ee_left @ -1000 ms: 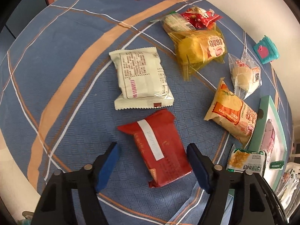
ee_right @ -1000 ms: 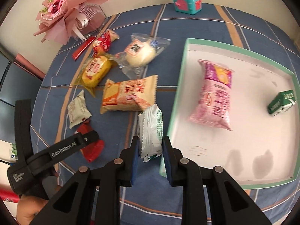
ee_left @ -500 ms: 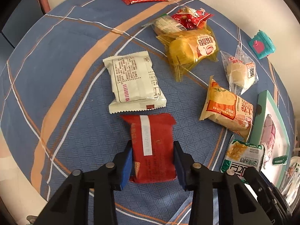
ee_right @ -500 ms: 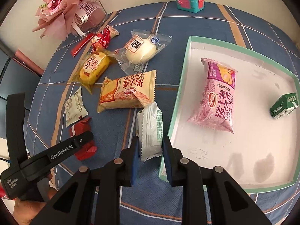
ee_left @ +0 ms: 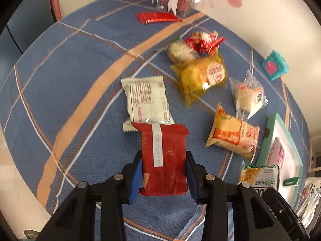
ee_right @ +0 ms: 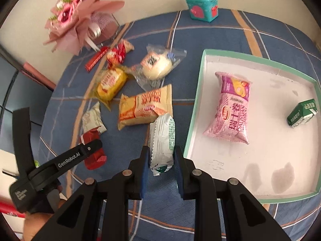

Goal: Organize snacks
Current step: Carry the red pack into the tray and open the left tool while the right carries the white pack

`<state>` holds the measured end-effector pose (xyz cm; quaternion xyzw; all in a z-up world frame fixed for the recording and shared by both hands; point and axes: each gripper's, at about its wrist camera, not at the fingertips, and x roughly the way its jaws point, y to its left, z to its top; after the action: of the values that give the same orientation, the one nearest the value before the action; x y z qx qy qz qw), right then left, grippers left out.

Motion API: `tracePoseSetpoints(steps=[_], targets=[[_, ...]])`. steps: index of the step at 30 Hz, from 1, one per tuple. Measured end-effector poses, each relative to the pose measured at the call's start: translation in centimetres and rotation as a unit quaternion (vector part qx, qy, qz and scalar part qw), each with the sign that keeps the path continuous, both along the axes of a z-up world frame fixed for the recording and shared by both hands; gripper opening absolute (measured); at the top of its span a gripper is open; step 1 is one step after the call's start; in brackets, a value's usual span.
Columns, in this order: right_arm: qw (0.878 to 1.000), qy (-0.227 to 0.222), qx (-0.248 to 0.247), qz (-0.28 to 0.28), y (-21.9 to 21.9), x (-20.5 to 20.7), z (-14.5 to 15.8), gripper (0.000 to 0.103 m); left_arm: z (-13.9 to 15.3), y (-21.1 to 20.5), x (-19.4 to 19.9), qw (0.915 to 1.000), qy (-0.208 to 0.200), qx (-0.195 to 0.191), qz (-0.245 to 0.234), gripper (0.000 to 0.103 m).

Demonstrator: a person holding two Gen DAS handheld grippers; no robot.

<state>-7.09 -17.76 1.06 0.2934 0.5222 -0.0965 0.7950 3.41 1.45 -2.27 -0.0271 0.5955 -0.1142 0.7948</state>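
Snacks were partly sorted: a pink packet (ee_right: 230,108) and a small green carton (ee_right: 302,112) lay in the tray (ee_right: 194,108) at right; several stayed on the cloth at left. Left gripper (ee_left: 163,175) pinched the red packet (ee_left: 164,156), stamped 2025/12/01; right gripper (ee_right: 161,167) pinched the white-green packet (ee_right: 162,140) just beside the tray's near-left rim. GenRobot.AI showed on one handle

Both the left gripper (ee_left: 163,173) and the right gripper (ee_right: 162,168) are matte black plastic tongs with blue pads (ee_left: 134,177) inside the fingertips, silver round screws on the arms, and white "GenRobot.AI" lettering along one side.
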Motion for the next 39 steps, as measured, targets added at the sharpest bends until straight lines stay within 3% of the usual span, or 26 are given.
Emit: tracePoseSetpoints(steps=[6, 17, 27, 35, 39], targets=[[0.999, -0.032, -0.006, -0.021, -0.7, -1.4, 2.5, 0.025, 1.8, 0.1, -0.7, 0.9994, -0.028, -0.018, -0.013, 0.042], [0.993, -0.007, -0.039, -0.107, -4.7, -4.8, 3.0, 0.025, 3.4, -5.9, -4.2, 0.9924, -0.059, -0.015, -0.107, 0.042], [0.972, 0.013, -0.050, -0.228, -10.7, -11.0, 2.6, 0.025, 3.8, -13.1, -9.6, 0.9716, -0.081, -0.007, -0.222, 0.042], [0.958, 0.021, -0.040, -0.283, -14.0, -14.8, 1.9, 0.025, 3.8, -17.5, -12.4, 0.9539, -0.085, 0.000, -0.288, 0.042], [0.957, 0.024, -0.032, -0.289, -14.6, -15.4, 1.5, 0.025, 3.1, -18.9, -12.9, 0.9492, -0.086, 0.007, -0.302, 0.042]])
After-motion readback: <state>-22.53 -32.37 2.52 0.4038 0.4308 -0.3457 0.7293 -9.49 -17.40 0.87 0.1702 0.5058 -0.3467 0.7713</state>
